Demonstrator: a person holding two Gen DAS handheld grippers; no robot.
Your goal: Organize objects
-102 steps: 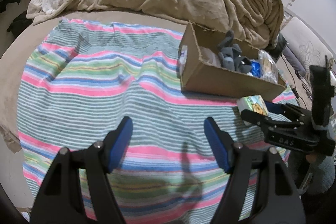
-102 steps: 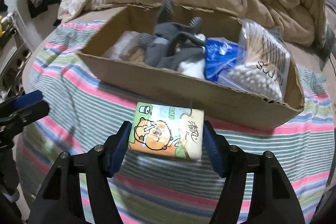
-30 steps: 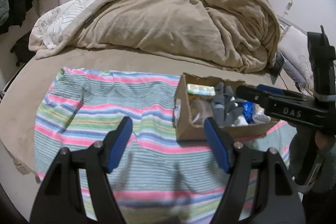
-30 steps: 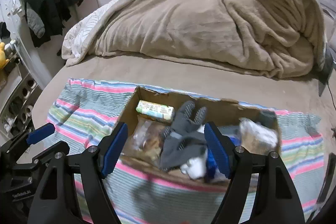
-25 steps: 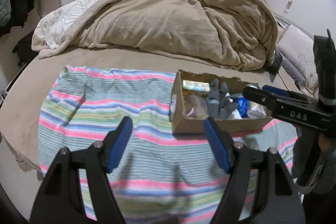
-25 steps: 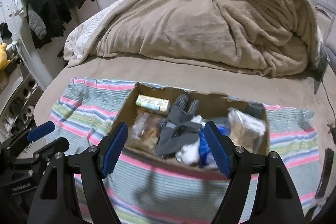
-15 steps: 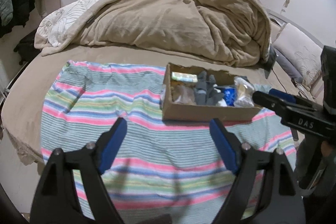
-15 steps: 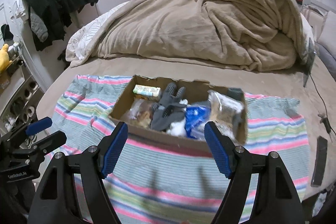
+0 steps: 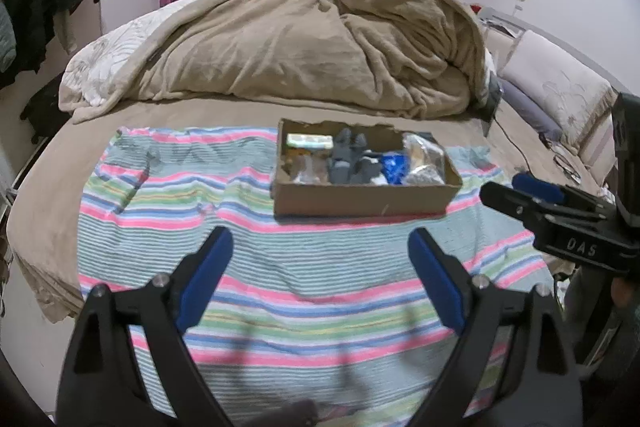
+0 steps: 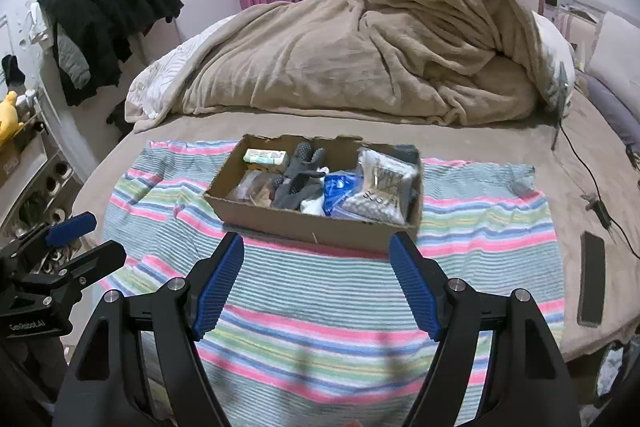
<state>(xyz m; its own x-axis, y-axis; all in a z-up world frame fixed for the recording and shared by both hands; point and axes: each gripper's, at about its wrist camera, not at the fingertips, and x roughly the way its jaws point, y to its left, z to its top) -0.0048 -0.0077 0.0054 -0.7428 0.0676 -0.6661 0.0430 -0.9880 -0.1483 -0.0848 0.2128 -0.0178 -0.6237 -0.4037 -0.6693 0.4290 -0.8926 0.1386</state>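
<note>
A cardboard box sits on a striped towel on the bed. Inside lie a tissue pack, grey gloves, a blue packet and a clear bag of cotton swabs. My left gripper is open and empty, held back from the box. My right gripper is open and empty, also back from the box. Each gripper shows in the other's view, the right one and the left one.
A rumpled tan blanket is heaped behind the box. A pillow lies at the right. A phone and a cable lie on the bed's right side. Dark clothes hang at the left.
Both grippers have pulled back and up from the box. The tissue pack that the right gripper held 3.4 s ago now lies in the box. The left jaws opened a little wider.
</note>
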